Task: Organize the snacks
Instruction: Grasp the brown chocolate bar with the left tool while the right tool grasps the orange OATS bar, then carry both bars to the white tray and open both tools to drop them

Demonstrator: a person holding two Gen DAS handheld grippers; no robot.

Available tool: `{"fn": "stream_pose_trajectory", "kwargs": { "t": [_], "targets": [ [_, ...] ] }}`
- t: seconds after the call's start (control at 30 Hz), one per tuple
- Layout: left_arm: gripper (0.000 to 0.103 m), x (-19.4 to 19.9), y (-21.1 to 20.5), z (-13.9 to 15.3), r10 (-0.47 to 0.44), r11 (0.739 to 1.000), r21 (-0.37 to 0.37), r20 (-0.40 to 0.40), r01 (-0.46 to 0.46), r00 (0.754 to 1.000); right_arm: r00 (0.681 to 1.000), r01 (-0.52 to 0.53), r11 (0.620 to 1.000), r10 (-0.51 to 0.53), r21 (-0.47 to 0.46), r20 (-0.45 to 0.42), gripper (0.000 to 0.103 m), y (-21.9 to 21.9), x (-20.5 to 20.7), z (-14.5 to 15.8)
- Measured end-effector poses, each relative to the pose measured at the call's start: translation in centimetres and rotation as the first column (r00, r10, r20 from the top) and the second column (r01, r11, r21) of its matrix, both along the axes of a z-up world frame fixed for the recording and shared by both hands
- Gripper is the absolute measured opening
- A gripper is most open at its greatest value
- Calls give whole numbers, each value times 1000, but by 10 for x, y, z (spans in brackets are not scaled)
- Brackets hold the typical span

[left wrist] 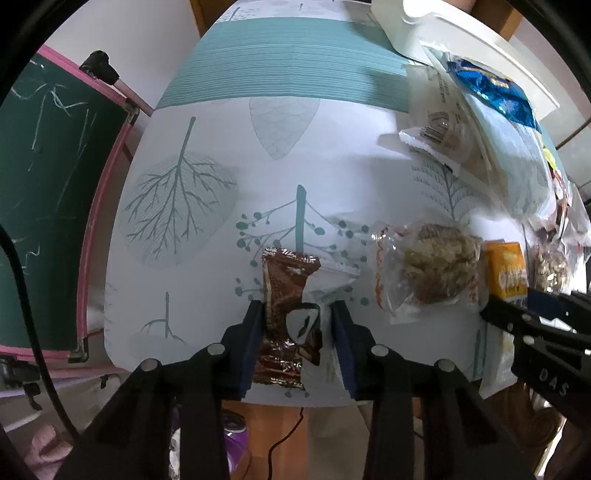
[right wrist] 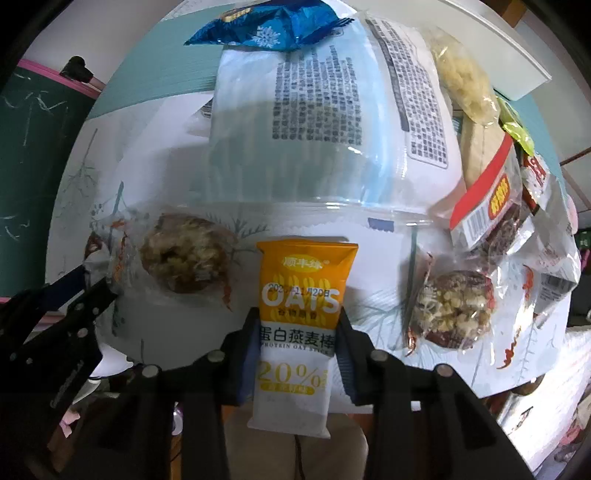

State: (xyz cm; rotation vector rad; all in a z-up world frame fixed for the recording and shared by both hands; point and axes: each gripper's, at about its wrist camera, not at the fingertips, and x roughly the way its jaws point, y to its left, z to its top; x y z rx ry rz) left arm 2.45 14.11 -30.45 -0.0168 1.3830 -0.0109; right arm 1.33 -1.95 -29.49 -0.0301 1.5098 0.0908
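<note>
A leaf-printed table (left wrist: 332,177) carries scattered snacks. Nearest, the left tool (left wrist: 297,334) seems clenched on a brown foil packet (left wrist: 286,321); the right tool (right wrist: 297,345) grips an orange oat bar (right wrist: 301,295). Both want lifting toward the farther white tray (left wrist: 480,40).

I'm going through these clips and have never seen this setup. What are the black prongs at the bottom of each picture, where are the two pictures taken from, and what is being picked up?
There is no robot here: a person holds a handheld gripper in each hand, with a fisheye camera looking along its jaws. One picture is from the left gripper, whose jaws are closed on a brown foil snack packet. The other is from the right gripper, whose jaws are closed on an orange and white oat bar. Both rest on a leaf-patterned tablecloth. Nearby lie clear-wrapped nut clusters, a blue wrapper and a large clear bag.
</note>
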Motion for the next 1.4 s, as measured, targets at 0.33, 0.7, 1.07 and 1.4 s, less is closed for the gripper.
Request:
{"fn": "stream_pose_trajectory", "kwargs": {
  "t": [0.33, 0.7, 1.07, 1.4],
  "targets": [
    [32, 3, -21, 64, 32, 999, 22, 123, -35, 992, 995, -45, 991, 34, 128, 90, 37, -36, -15, 61],
    [32, 7, -94, 196, 10, 999, 41, 377, -27, 926, 918, -104, 974, 17, 200, 397, 37, -97, -24, 188],
    [32, 49, -149, 242, -36, 999, 22, 440, 29, 897, 831, -67, 983, -40, 170, 555, 37, -153, 38, 251],
    [32, 187, -177, 237, -106, 989, -52, 392, 137, 914, 839, 66, 985, -142, 161, 526, 39, -188, 158, 257]
  ]
}}
